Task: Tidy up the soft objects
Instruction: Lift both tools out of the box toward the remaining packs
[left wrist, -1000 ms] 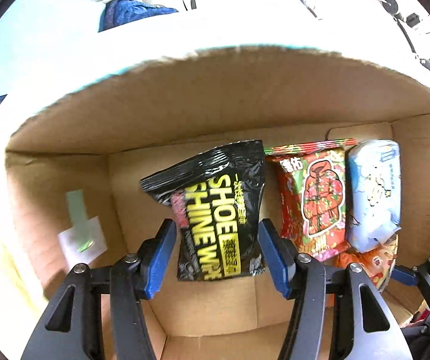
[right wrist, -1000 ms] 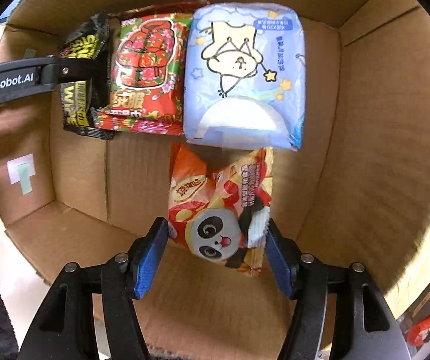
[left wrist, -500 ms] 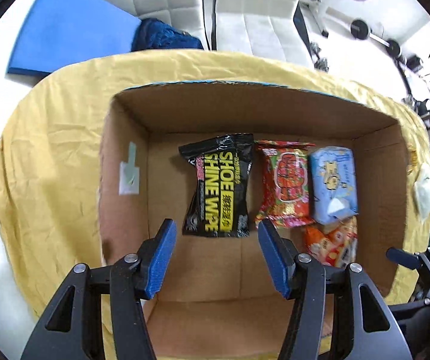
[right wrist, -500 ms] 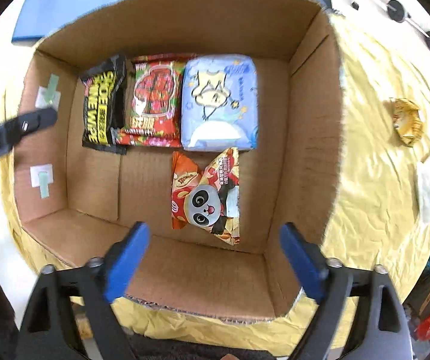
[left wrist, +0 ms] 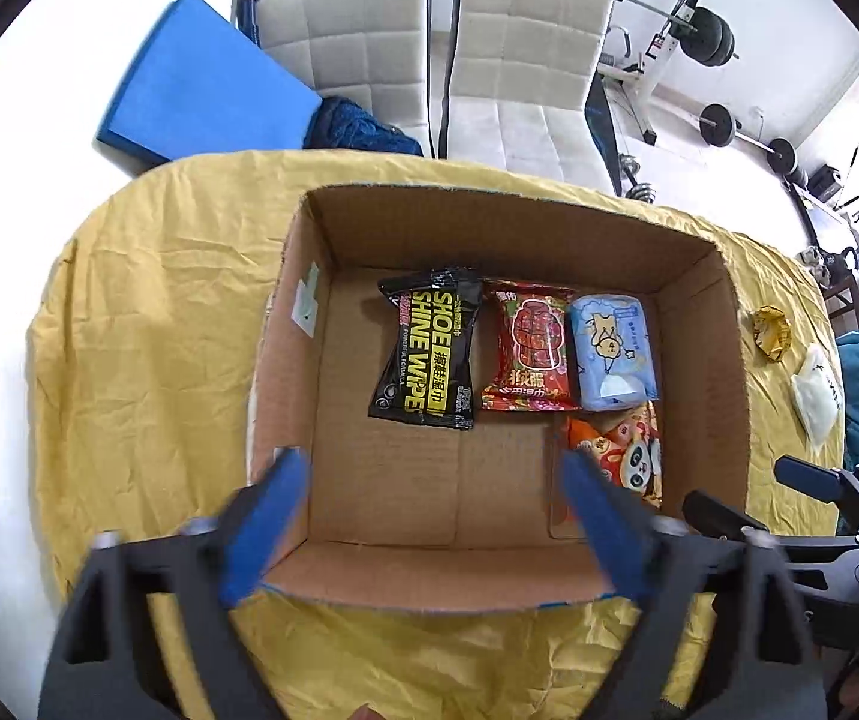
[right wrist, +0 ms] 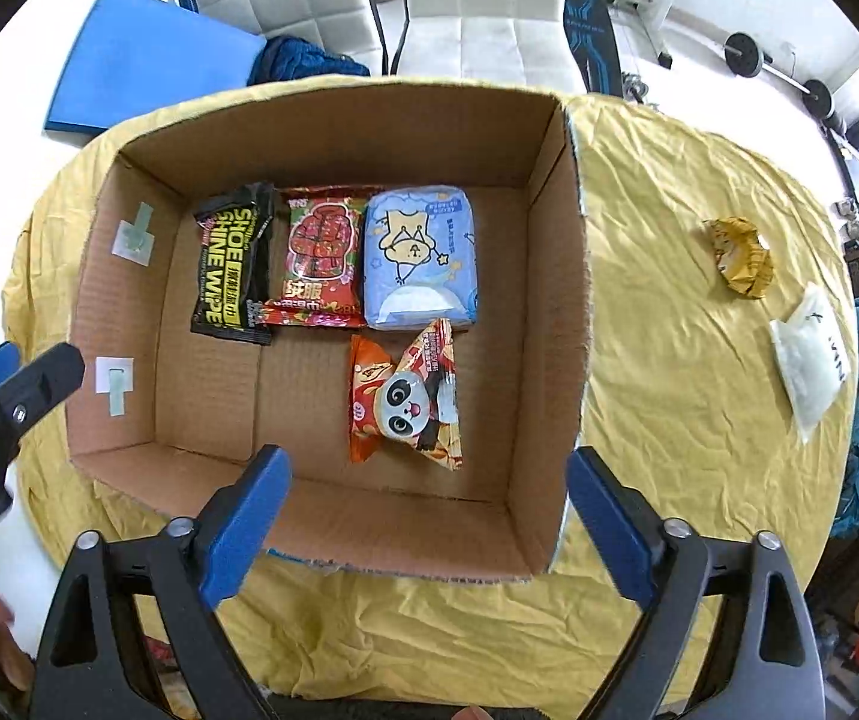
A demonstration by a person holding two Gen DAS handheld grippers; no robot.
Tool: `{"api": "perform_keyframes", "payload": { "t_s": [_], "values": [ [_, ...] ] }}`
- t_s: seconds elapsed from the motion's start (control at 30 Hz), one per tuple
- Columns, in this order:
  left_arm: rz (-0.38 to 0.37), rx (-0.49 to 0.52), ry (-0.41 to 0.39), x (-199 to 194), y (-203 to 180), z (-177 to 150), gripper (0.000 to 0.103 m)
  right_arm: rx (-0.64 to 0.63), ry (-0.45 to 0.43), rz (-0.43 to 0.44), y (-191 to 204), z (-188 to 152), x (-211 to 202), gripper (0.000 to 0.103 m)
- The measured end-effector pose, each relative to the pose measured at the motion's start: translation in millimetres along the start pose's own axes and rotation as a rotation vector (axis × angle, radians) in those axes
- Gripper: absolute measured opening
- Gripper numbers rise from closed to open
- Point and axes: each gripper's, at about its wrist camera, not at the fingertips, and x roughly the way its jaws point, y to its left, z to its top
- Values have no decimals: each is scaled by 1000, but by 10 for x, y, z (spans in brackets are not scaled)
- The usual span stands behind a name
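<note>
Four soft packs lie flat on the floor of the cardboard box (right wrist: pixel 555 312): black shoe-wipe pack (right wrist: pixel 231 264) on the left, red pack (right wrist: pixel 323 255) touching its right edge, blue tissue pack (right wrist: pixel 420 255) just beside that, all three in a row along the far wall. Panda snack bag (right wrist: pixel 405 399) sits in front of the blue pack, its top corner touching it, nearer the front wall. Box stands on a wrinkled yellow cloth (right wrist: pixel 669 360). Outside the box, right side of the cloth: crumpled yellow wrapper (right wrist: pixel 738 255) and a white pouch (right wrist: pixel 810 354), near each other, well apart from the box. Left gripper (left wrist: pixel 429 516) hangs above the box's front left part, jaws opening, blurred, nothing between them. Right gripper (right wrist: pixel 429 516) hangs above the front wall, jaws opening, spread wide, nothing between them either; the panda bag lies below, untouched. Behind the table: two white chairs (left wrist: pixel 525 60), blue mat (left wrist: pixel 201 84), weight bench (left wrist: pixel 687 36).
</note>
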Motion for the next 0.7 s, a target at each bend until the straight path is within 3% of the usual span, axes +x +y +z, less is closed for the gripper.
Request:
{"api": "perform_keyframes", "payload": {
  "t_s": [0.17,0.7],
  "values": [
    [21,18,-60,-279,-61,-85,100,-5,-52,15,21,-145,-278,103],
    [-9,-10,-181,-1144,-91,-419,100,-11,-219,54,76,-606,-1235,103]
  ]
}}
